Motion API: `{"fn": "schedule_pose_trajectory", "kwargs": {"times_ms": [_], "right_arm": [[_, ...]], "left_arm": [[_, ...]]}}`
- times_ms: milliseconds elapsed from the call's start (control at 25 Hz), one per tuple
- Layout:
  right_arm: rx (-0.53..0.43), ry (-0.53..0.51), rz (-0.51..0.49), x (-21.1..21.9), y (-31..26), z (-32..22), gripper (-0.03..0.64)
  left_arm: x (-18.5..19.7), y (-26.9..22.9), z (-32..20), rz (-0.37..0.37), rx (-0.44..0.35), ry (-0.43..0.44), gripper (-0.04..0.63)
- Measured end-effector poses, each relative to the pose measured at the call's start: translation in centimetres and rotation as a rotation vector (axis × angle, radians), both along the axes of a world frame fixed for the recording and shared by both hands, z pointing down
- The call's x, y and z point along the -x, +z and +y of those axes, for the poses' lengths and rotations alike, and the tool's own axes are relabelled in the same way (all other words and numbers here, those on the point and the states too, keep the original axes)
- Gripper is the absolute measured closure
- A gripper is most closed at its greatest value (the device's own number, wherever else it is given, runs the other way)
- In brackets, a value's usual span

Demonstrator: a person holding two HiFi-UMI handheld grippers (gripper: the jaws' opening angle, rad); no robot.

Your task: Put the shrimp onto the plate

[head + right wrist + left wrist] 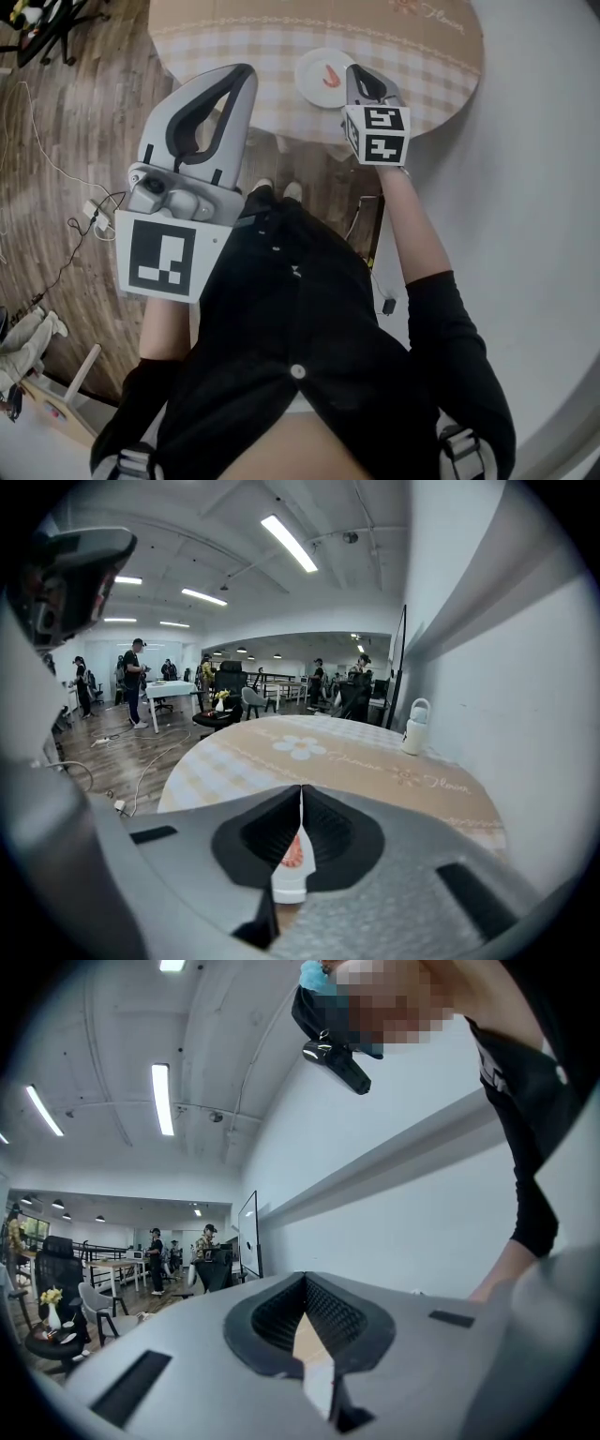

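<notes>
- Beige-clothed table (281, 52) carries the plate (307, 67) near its edge.
- Left gripper (246, 73), clenched on nothing, hangs left of the plate.
- Right gripper (357, 73), jaws together and empty, is at the plate's right edge.
- Orange shrimp (330, 77) lies on the plate.

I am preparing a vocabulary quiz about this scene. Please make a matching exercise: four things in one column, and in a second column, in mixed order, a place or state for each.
Things
1. shrimp
2. left tongs
3. right tongs
4. white bottle

Places or states
a. shut, close to the plate
b. upright on the far part of the round table
c. lying on the white plate
d. shut, pointing up toward the ceiling

Pairs: 1-c, 2-d, 3-a, 4-b.
</notes>
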State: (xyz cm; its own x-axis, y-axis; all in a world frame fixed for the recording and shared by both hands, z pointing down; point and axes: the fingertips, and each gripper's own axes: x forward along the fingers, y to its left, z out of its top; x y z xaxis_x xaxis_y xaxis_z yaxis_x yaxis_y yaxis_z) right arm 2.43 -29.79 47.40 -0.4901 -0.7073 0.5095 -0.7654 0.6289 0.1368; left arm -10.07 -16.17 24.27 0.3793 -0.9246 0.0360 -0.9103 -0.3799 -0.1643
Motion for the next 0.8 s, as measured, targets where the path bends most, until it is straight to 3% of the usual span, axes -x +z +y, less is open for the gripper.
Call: {"fn": "schedule_pose_trajectory", "kwargs": {"times_ms": [480, 800], "right_arm": [[-0.133, -0.047, -0.090, -1.6, -8.5, 3.6, 0.612], [-0.277, -0.077, -0.072, -2.9, -13.4, 6.4, 0.612]], "left_arm": [[-2.0, -1.3, 0.7, -0.004, -0.032, 0.027, 0.592], [-3.2, -2.6, 0.9, -0.011, -0.064, 0.040, 0.592]]}}
